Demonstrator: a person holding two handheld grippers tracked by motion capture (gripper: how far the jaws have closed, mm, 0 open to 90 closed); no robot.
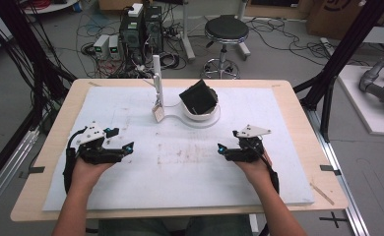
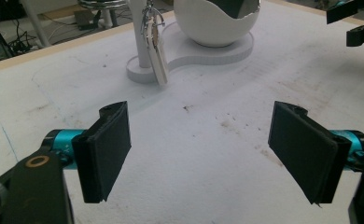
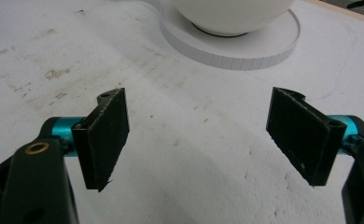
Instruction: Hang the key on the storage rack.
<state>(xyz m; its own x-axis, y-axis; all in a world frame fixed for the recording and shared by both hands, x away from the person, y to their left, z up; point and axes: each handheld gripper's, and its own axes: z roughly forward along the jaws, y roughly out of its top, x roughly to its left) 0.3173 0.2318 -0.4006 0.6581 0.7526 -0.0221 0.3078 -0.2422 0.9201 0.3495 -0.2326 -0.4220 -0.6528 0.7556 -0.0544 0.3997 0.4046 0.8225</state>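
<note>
both hand-held grippers, left (image 1: 129, 147) and right (image 1: 221, 149), gape above white board (image 1: 190, 162).

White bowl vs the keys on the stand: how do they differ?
The bowl sits on the round end of the white base; the keys hang from the upright post. The bowl is wide and holds a black object; the keys are small and flat. Both are pale and share one base.

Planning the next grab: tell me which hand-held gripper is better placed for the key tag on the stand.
Probably left. The left hand-held gripper is open and faces the key tag hanging on the white stand.
</note>
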